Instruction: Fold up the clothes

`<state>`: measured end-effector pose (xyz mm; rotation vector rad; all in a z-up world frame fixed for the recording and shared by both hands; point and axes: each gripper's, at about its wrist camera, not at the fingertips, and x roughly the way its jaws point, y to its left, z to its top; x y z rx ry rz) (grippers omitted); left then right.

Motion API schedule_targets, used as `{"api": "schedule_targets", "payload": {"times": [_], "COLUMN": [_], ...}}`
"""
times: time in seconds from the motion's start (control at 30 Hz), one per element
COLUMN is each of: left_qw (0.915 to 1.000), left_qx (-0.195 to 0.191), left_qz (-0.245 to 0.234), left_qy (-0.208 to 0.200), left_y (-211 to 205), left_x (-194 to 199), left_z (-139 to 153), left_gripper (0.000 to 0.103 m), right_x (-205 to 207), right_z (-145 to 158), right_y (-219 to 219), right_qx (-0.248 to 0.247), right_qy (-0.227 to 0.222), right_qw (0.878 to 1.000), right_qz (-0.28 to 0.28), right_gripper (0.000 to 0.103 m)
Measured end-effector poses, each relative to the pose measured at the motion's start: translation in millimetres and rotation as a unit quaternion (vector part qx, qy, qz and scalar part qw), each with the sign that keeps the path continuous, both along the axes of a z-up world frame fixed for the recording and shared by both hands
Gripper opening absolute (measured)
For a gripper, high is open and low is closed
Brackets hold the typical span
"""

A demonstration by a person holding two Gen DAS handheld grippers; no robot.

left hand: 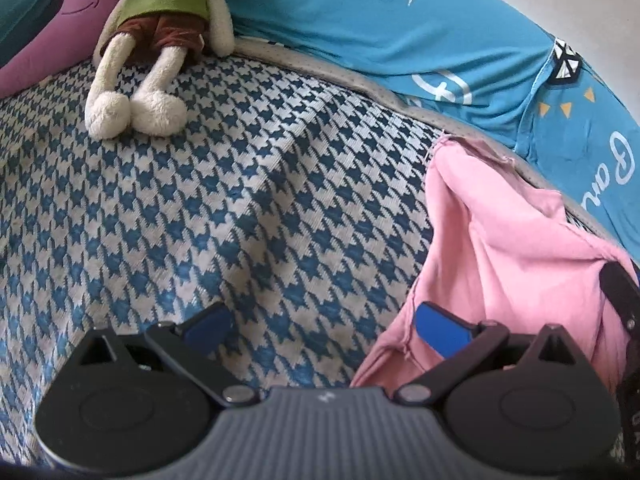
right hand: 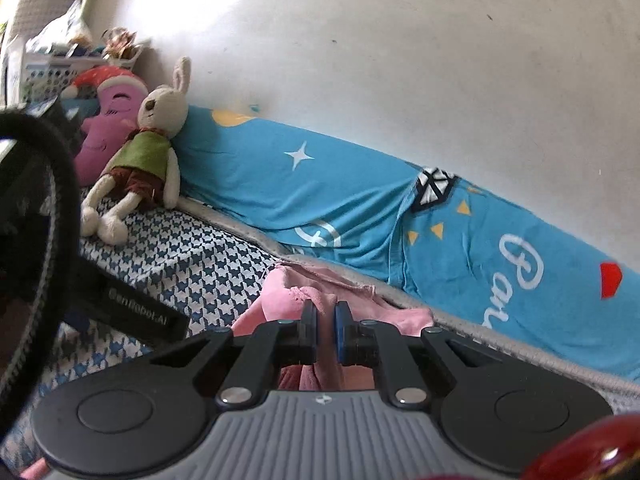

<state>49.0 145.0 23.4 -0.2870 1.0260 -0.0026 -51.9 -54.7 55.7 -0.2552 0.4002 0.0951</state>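
The houndstooth bed (left hand: 208,184) served as the folding ground, its far edge lined by a blue star-print quilt (right hand: 328,184). The pink garment (left hand: 500,248) lay bunched at the right, lifted by the right gripper (right hand: 325,320), fingers clenched on a fold. The left gripper (left hand: 320,324) hung released. The garment's near part was cut off.

A bed (left hand: 240,184) under a blue-and-white houndstooth woven cover bears a cream plush rabbit (left hand: 160,40), a purple smiling cushion (left hand: 76,12) and a crumpled pink cloth garment (left hand: 500,248).
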Motion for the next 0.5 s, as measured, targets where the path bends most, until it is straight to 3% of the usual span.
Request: {"api": "schedule_targets", "payload": {"times": [0.17, 0.3, 0.5], "left_qw": [0.9998, 0.9992, 0.9987], "left_qx": [0.010, 0.005, 0.010], "left_qz": [-0.016, -0.030, -0.038], "left_qy": [-0.009, -0.024, -0.032], "left_y": [-14, -29, -51], "left_x": [1, 1, 8], "left_z": [-2, -2, -7], "left_gripper": [0.103, 0.103, 0.103], "right_x": [7, 16, 23], "right_z": [9, 15, 20], "right_y": [-24, -46, -60], "right_qx": [0.075, 0.156, 0.197], "right_qy": [0.021, 0.045, 0.047], "right_qw": [0.997, 0.987, 0.979], "right_qz": [-0.010, -0.018, -0.028], "right_gripper": [0.011, 0.011, 0.011]}}
